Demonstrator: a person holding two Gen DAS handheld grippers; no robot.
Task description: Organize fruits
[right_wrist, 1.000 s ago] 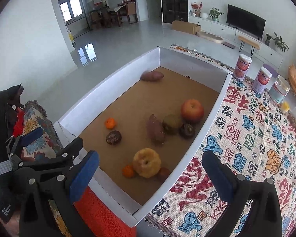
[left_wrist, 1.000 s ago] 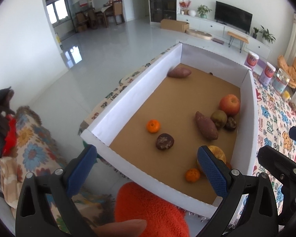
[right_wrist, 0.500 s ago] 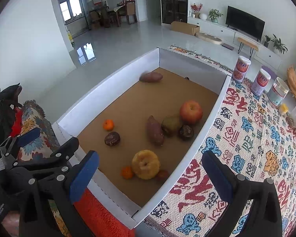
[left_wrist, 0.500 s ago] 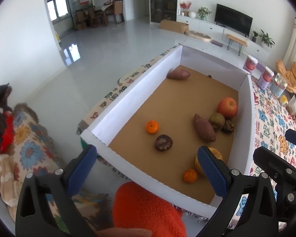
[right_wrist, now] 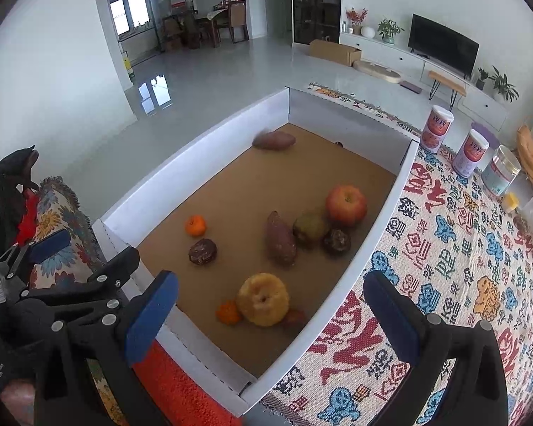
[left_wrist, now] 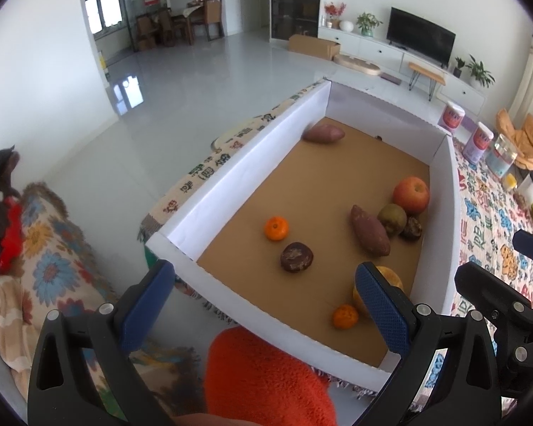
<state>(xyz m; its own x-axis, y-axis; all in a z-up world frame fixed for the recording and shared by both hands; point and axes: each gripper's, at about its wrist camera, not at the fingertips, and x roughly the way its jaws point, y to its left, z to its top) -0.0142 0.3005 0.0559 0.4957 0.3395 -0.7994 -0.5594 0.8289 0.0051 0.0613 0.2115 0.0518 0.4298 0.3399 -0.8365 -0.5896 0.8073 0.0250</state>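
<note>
Left gripper (left_wrist: 263, 298) spread wide, holding nothing, at the bottom of the left wrist frame above the near wall of the box (left_wrist: 231, 184). Right gripper (right_wrist: 270, 301) likewise wide and empty, low in the right wrist frame, straddling the box's right wall.

Just above the right gripper, at lower centre: yellow apple (right_wrist: 263, 300), touching a small orange (right_wrist: 228, 313) on its left and a dark reddish fruit (right_wrist: 294, 316) on its right. Mid-frame: upright sweet potato (right_wrist: 280, 238), beside a greenish-brown fruit (right_wrist: 311, 227), a dark wrinkled fruit (right_wrist: 336, 241) and a red apple (right_wrist: 346, 206), clustered near the right wall. Left of centre: a second orange (right_wrist: 195, 225) with a dark brown fruit (right_wrist: 202, 251) just below it. Upper centre, in the far corner: another sweet potato (right_wrist: 274, 140).

Right half of frame: patterned cloth (right_wrist: 455, 255) over the worktop, with two canisters (right_wrist: 437, 128) and a jar (right_wrist: 500, 170) at upper right.
</note>
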